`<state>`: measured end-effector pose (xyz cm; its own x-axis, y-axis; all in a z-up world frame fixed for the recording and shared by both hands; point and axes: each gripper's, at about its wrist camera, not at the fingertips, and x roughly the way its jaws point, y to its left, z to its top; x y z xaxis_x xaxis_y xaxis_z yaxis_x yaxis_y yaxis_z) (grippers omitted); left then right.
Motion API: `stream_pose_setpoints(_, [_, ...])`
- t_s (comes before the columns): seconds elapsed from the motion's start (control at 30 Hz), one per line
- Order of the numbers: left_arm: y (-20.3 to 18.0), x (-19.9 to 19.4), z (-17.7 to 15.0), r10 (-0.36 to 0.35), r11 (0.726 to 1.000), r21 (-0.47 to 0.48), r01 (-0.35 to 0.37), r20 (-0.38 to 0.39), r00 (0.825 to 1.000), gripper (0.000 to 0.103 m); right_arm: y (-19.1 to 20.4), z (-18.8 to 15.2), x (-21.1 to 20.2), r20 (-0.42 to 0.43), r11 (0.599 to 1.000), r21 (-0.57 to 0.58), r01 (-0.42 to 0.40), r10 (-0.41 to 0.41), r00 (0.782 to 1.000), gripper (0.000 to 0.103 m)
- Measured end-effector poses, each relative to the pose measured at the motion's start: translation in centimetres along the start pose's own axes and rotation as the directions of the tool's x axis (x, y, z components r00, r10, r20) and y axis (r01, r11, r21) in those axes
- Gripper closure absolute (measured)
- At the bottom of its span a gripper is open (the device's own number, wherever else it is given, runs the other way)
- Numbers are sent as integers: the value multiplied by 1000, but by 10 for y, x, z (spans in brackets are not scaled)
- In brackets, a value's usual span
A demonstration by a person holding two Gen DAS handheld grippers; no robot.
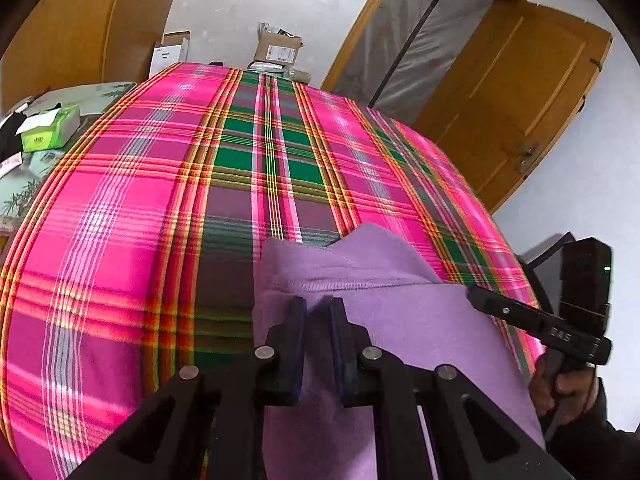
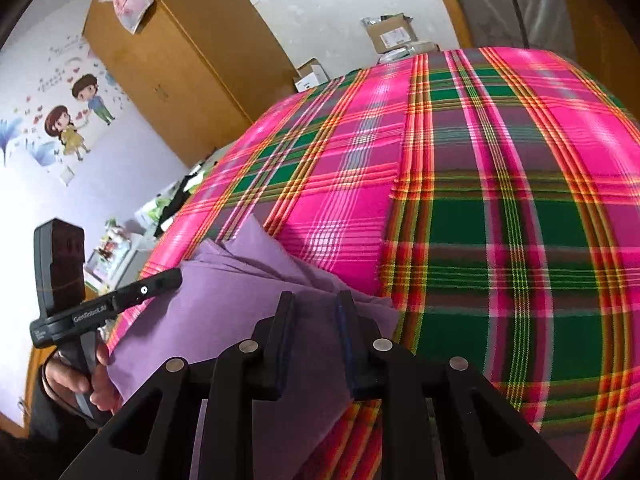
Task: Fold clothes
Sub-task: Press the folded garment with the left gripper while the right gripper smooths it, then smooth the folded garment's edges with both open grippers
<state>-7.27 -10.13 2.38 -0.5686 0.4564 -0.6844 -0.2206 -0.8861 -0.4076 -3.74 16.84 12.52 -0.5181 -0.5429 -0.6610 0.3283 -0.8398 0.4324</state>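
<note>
Lying across the near edge of the bed (image 1: 120,208), the lilac garment (image 1: 400,320) stretches between the two tongs, its long axis running along that near edge from one hand to the other. Both tongs point forward and downward over it toward the far side of the plaid cover, so any fold away from the person would carry the cloth along the line the tongs already face. Neither hand is clearly nearer; each sits at its own end of the garment.

The left tongs (image 1: 318,312) stand narrowly parted, with a bunched ridge of lilac cloth rising between the pads near a stitched hem, which looks like a pinch on that end. The right tongs (image 2: 316,304) are a little wider apart, and layered folds of the same cloth fill the gap between the fingers; the pads appear to press on it, though the contact itself is hard to judge from this angle. In the left wrist view the right tongs reach onto the garment's right end with a hand (image 1: 560,388) on the handle below; the right wrist view shows the left tongs (image 2: 176,278) touching the left end likewise
</note>
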Motion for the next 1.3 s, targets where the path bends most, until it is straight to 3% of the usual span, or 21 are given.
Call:
stream_pose_setpoints(0.23, [8, -45, -47, -9, 1000, -27, 11, 49, 999, 90, 20, -22, -44, 68, 994, -68, -81, 85, 994, 79])
stream_pose_setpoints(0.37, [22, -55, -72, -6, 996, -89, 11, 54, 999, 86, 47, -47, -52, 32, 980, -158, -123, 130, 991, 79])
stream_pose_setpoints(0.67, [-2, -88, -79, -1, 1000, -17, 3, 125, 992, 85, 79, -87, -76, 37, 949, -310, -56, 71, 997, 79])
stream_pose_setpoints(0.77, [-5, -81, -83, -22, 1000, -4, 23, 106, 994, 85, 87, -98, -80, 40, 943, -329, -56, 73, 997, 79])
stream_pose_setpoints(1.0, [4, -71, -96, -61, 996, -52, 67, 99, 993, 85, 84, -118, -65, -42, 927, -374, 45, -66, 997, 87])
stream_pose_setpoints(1.2, [-3, -80, -97, -24, 999, -26, 27, 94, 995, 85, 93, -107, -85, 10, 923, -385, 15, -13, 1000, 87])
stream_pose_setpoints(1.3, [1, -74, -100, -29, 999, -34, 31, 70, 997, 85, 83, -111, -62, -71, 925, -381, 11, -40, 997, 87])
